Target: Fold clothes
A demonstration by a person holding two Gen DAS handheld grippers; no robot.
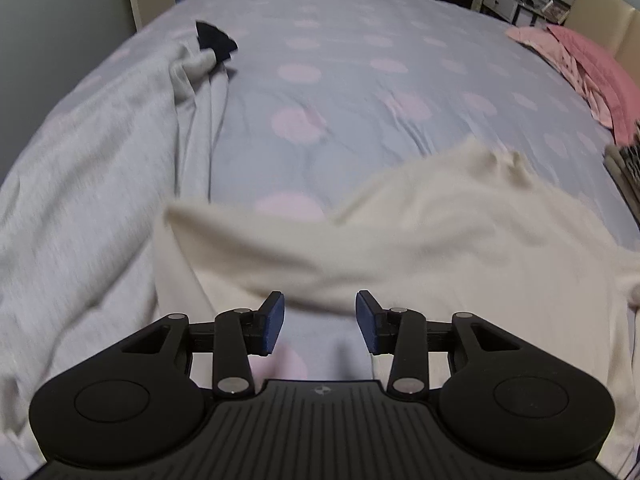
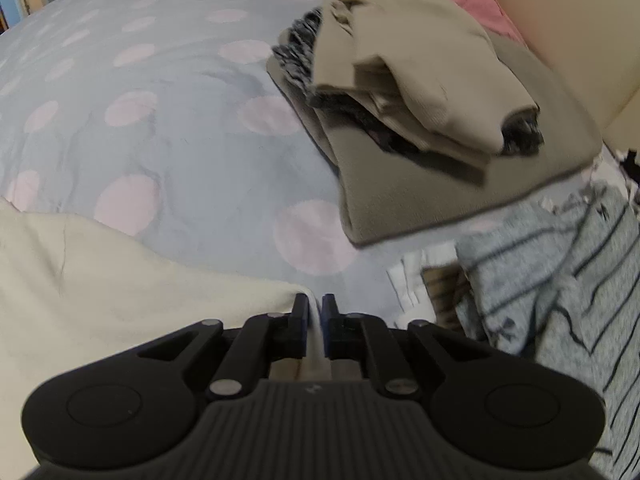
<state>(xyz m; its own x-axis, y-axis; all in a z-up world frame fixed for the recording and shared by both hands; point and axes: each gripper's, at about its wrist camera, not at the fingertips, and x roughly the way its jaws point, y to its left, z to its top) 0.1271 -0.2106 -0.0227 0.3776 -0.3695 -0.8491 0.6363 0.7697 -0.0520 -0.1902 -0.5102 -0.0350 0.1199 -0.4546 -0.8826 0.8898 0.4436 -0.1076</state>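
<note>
A cream garment (image 1: 420,240) lies on the bed, blurred, spread ahead and to the right of my left gripper (image 1: 320,320). The left gripper is open and empty, its blue pads just short of the garment's near fold. In the right wrist view the same cream garment (image 2: 100,280) lies at the lower left. My right gripper (image 2: 316,316) is shut on the garment's edge, with cream cloth pinched between the pads.
The bed cover (image 1: 340,92) is grey-blue with pink dots. A light grey garment (image 1: 100,168) with a dark cuff lies at the left. A pile of folded tan and dark clothes (image 2: 420,112) sits at the right, a striped grey garment (image 2: 560,300) beside it. Pink bedding (image 1: 592,72) lies at far right.
</note>
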